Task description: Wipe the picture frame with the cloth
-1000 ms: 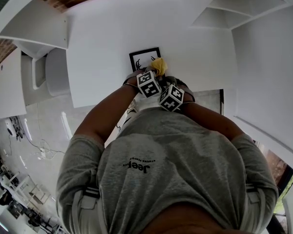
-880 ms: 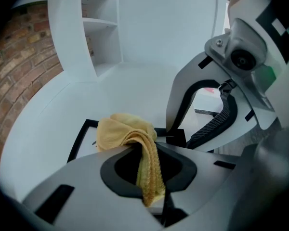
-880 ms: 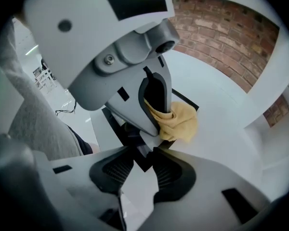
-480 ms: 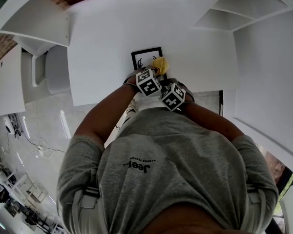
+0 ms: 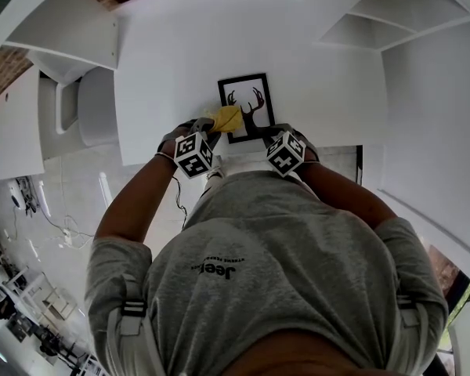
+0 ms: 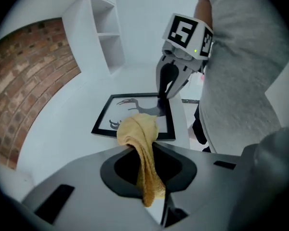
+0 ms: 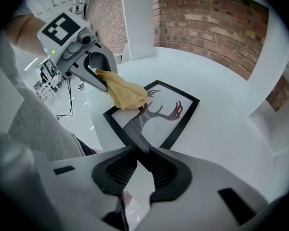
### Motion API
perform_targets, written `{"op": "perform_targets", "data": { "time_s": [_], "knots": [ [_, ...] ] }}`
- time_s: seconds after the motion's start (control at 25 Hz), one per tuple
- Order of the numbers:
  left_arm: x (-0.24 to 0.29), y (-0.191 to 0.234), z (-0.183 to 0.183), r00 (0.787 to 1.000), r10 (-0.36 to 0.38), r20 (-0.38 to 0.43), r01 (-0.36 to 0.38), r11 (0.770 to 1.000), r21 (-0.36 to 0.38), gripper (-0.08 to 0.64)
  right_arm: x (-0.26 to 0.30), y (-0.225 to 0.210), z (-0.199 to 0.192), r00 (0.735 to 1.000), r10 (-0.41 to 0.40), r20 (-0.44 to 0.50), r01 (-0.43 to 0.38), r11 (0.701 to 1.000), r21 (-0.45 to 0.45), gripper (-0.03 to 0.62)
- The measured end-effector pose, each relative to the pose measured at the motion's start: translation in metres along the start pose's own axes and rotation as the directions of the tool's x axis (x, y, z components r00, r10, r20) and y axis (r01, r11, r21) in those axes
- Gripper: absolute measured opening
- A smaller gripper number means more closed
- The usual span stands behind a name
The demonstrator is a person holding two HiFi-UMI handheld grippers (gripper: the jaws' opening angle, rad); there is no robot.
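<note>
The right gripper point(image 7: 140, 150) has just clamped onto the near corner of the picture frame point(image 5: 248, 104), pinning it flat on the white table point(image 5: 329, 69). The left gripper point(image 6: 143, 153), pinching the yellow cloth point(image 6: 137, 129), has swept across to the frame's left edge, so I'd say the wiping is under way. No containers in sight.

Bright, even light; white table point(image 5: 164, 45) near washed out. Shadows faint, soft. Heavy fisheye bend, black corners in gripper views. Cloth point(image 6: 137, 129) blurs between jaws of left gripper point(image 7: 103, 81).
</note>
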State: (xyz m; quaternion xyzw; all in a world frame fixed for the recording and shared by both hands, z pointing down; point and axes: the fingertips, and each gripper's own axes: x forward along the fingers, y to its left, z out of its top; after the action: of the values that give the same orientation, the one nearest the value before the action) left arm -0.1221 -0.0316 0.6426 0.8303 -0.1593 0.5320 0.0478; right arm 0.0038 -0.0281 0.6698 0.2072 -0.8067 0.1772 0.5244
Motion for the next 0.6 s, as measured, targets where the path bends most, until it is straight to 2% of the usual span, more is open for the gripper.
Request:
{"op": "perform_targets", "data": {
  "time_s": [0.24,0.6],
  "knots": [
    [0.022,-0.011,0.001,0.999,-0.024,-0.021,0.024,1.0,0.014,0.066,0.001,0.0,0.001,1.0,-0.002,-0.002,0.002,1.0,0.001,0.084],
    [0.033,-0.01,0.004,0.998,-0.016,-0.065,0.02,0.998,0.056,0.066,0.002,0.002,0.002,1.0,-0.005,0.004,0.005,1.0,-0.006,0.084]
  ]
}}
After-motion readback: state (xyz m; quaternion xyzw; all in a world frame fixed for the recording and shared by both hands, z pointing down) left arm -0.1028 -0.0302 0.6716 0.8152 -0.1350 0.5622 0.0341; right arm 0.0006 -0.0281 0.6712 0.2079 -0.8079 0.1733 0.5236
